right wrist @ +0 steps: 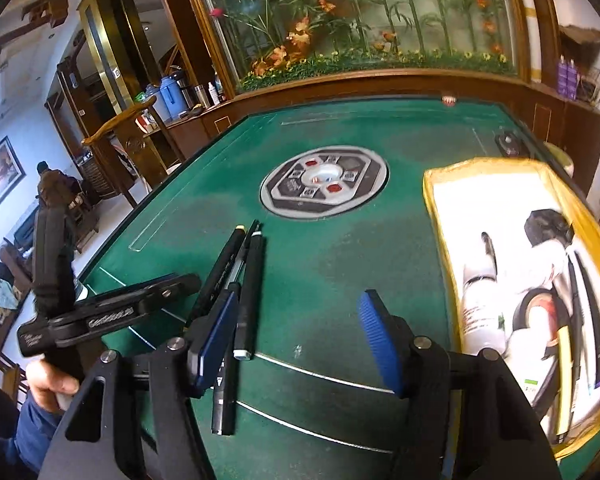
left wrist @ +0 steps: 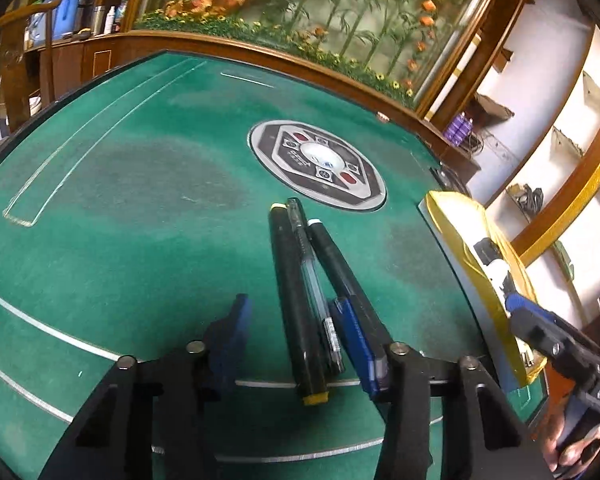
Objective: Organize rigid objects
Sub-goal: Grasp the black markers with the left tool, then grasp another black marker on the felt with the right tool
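Note:
Three pens lie side by side on the green felt table [left wrist: 140, 200]: a black marker with a yellow end [left wrist: 296, 312], a clear gel pen [left wrist: 312, 272] and a black marker with a white end [left wrist: 336, 260]. My left gripper [left wrist: 296, 320] is open, low over them, with the yellow-ended marker and the gel pen between its blue pads. My right gripper [right wrist: 304, 340] is open and empty, just right of the same pens [right wrist: 248, 292]. A yellow-rimmed tray [right wrist: 436, 208] on the right holds a white bottle [right wrist: 480, 304], pens and other items.
A round grey control panel [left wrist: 320, 160] is set in the table centre. The tray stands along the right table edge [left wrist: 460, 248]. A wooden cabinet with a flower display runs behind the table. Painted white lines cross the felt near me.

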Available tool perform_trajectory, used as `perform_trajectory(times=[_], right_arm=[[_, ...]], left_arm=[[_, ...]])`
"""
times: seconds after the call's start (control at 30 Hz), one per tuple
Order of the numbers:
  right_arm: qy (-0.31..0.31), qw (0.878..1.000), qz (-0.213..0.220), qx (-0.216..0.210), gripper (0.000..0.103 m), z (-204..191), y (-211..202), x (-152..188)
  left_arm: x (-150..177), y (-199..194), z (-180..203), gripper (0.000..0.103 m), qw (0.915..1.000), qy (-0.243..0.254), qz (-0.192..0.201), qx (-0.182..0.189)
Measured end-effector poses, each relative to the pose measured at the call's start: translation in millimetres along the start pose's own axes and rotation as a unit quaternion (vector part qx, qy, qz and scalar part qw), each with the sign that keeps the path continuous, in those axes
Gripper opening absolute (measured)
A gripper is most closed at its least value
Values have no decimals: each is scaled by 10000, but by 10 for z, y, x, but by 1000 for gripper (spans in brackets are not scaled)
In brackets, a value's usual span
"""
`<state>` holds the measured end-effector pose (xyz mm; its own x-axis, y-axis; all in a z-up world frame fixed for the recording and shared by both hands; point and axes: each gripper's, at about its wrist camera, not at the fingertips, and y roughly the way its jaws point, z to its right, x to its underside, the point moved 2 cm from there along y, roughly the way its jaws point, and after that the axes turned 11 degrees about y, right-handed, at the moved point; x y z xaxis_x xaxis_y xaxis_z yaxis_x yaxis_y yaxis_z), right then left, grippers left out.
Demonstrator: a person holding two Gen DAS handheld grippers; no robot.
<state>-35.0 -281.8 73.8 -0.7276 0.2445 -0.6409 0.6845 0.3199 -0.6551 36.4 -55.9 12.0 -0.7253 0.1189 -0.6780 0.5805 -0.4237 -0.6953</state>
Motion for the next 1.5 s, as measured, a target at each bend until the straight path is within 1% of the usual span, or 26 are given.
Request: perform_trajectory(times=[0.1, 0.13, 0.17, 0.2, 0.23, 0.3, 0.33, 0.37, 0.4, 0.43, 0.53, 0.6, 0.63, 0.7, 0.87, 0.93, 1.0, 1.1, 1.13, 1.17, 1.2, 1.3, 1.4, 1.5], right_arm=[[48, 9999, -97, 20, 63, 43, 44, 35], [41, 9999, -125, 6, 63, 47, 44, 42], [12, 9998, -175, -23, 63, 33, 66, 57], [-27, 9998, -206, -44, 63, 15, 75, 72], [-82, 9997, -232, -70, 63, -9, 81, 88], [-184, 9993, -308, -123, 63, -60, 123, 109], [-236, 9990, -361, -121, 63, -88, 152, 119], [-288, 9987, -417, -94, 62, -116, 187, 121], [-351, 9982, -486, -91, 55, -149, 228, 110], [-413, 9976, -542, -100, 51, -187, 264, 88], [-534, 9965, -631, -82, 50, -309, 381, -15], [-539, 9956, -765, -73, 48, -359, 530, -74], [-508, 9949, -867, -86, 47, -375, 624, -97], [-470, 9929, -1091, -107, 37, -392, 818, -116], [-394, 9896, -1384, -76, 35, -392, 1136, -127], [-577, 9891, -1358, 21, 35, -449, 1179, -125], [-876, 9877, -1267, 252, 33, -527, 1213, -110], [-1268, 9838, -1135, 556, 32, -568, 1275, -118], [-1302, 9841, -1055, 585, 30, -541, 1278, -128], [-1300, 9852, -947, 588, 20, -493, 1277, -149], [-1245, 9866, -872, 594, 14, -447, 1272, -168], [-887, 9918, -895, 217, 14, -307, 1261, -237], [-719, 9933, -902, 50, 14, -228, 1256, -278], [-498, 9946, -872, -258, 14, -198, 1187, -323]], left_arm=[[-57, 111, 19, 36, 9996, 157, -146, -209], [-74, 178, 19, 29, 9990, 195, -283, -271], [-77, 233, 2, 27, 9989, 162, -396, -209], [-84, 256, -24, 27, 9990, 84, -428, -121], [-91, 257, -58, 27, 9991, 43, -410, -115], [-123, 262, -103, 24, 9988, 46, -439, -192], [-130, 263, -117, 19, 9986, 78, -458, -246], [-139, 267, -132, 16, 9981, 137, -494, -330], [-147, 270, -141, 16, 9979, 189, -501, -357], [-156, 268, -156, 16, 9978, 238, -507, -351], [-163, 279, -233, 16, 9985, 156, -476, -204], [-167, 291, -263, 16, 9989, 99, -440, -147], [-172, 297, -266, 16, 9989, 98, -423, -146], [-183, 311, -268, 16, 9990, 113, -382, -178], [-207, 339, -273, 16, 9992, 132, -292, -256], [-211, 342, -275, 16, 9992, 123, -279, -253], [-219, 346, -275, 16, 9993, 112, -267, -253], [-226, 354, -277, 16, 9992, 109, -242, -288], [-226, 349, -278, 16, 9993, 102, -233, -285], [-230, 350, -284, 15, 9993, 73, -209, -285], [-237, 354, -292, 15, 9993, 52, -189, -323], [-245, 360, -297, 15, 9987, 43, -138, -488], [-249, 362, -310, 15, 9985, 20, -114, -527], [-250, 352, -323, 15, 9982, 8, -76, -603]])
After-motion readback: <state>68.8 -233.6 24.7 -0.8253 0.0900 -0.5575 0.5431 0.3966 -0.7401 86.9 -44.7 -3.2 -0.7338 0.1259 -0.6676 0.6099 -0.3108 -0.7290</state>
